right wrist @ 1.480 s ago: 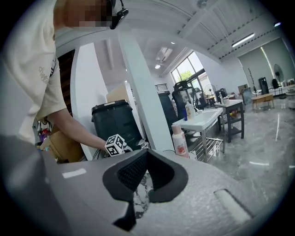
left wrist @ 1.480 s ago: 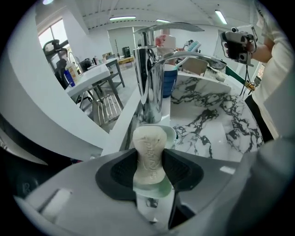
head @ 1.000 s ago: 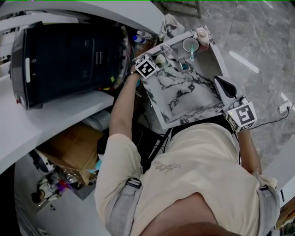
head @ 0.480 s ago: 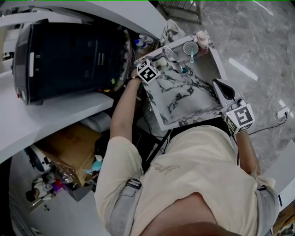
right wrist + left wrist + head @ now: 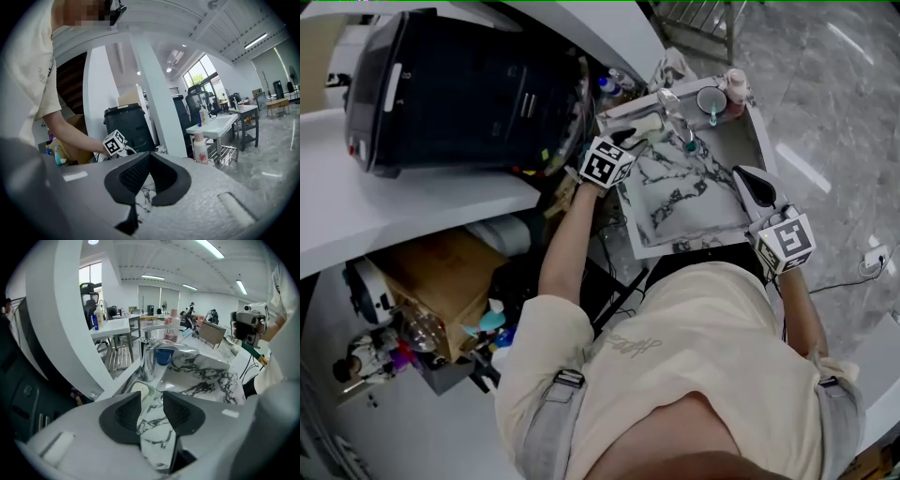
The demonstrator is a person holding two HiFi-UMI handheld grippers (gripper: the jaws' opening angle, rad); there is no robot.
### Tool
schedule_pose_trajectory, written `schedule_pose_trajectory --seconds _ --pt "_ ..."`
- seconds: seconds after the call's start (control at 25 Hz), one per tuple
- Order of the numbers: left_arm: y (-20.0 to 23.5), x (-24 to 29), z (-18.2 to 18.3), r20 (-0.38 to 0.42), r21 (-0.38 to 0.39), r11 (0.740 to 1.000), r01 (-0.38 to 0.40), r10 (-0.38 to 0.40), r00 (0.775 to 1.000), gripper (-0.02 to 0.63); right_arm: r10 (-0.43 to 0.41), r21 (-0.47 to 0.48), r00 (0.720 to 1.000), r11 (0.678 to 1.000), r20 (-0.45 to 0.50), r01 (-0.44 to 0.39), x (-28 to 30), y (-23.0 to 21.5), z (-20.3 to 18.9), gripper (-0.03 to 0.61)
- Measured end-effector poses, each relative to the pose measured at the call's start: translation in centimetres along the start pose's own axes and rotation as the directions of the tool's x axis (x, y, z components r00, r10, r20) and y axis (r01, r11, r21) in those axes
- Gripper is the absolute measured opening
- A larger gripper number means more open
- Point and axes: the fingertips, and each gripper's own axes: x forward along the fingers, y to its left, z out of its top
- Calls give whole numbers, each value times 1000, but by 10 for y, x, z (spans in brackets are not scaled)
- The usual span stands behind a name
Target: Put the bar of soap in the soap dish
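Observation:
A pale bar of soap [image 5: 138, 389] lies in the light green soap dish [image 5: 149, 391] at the sink's back left corner, beside the chrome faucet [image 5: 149, 359]. In the head view the soap [image 5: 650, 125] shows just past my left gripper [image 5: 628, 138]. That left gripper [image 5: 151, 399] hangs above and short of the dish, its jaws closing with only marble showing between them. My right gripper [image 5: 750, 175] rests over the sink's right rim; in the right gripper view the right gripper [image 5: 149, 157] has its jaw tips together and holds nothing.
The marble sink [image 5: 684, 192] carries a cup with a toothbrush [image 5: 711, 98] and a pink bottle [image 5: 735, 86] at its far end. A big black machine [image 5: 469, 89] stands on the white counter to the left, with a cardboard box [image 5: 441, 272] below it.
My left gripper has lifted and drawn back from the soap dish, leaving the soap in it. The right gripper has shifted slightly along the sink's right rim.

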Motion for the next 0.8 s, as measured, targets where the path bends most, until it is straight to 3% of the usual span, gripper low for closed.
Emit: schedule_pose_trajectory --seconds 0.2,0.4,0.48,0.64,0.8 --pt "-30 -40 -18 121 -113 992 -46 60 991 147 -17 -70 1000 997 9 18 3 14 2 2" --pt "-60 -88 -19 286 -234 971 -57 124 950 116 -68 -90 998 994 11 69 -4 22 4 2" --pt "-70 -108 -12 364 -280 959 -47 152 919 92 -65 -109 998 992 6 66 -7 26 6 2" --pt "-80 -150 2 497 -365 930 -42 233 836 37 -76 -154 997 985 19 78 -9 33 16 2" --pt "-79 -194 17 590 -409 907 -105 350 727 17 -75 -194 996 978 53 83 -7 43 36 2"
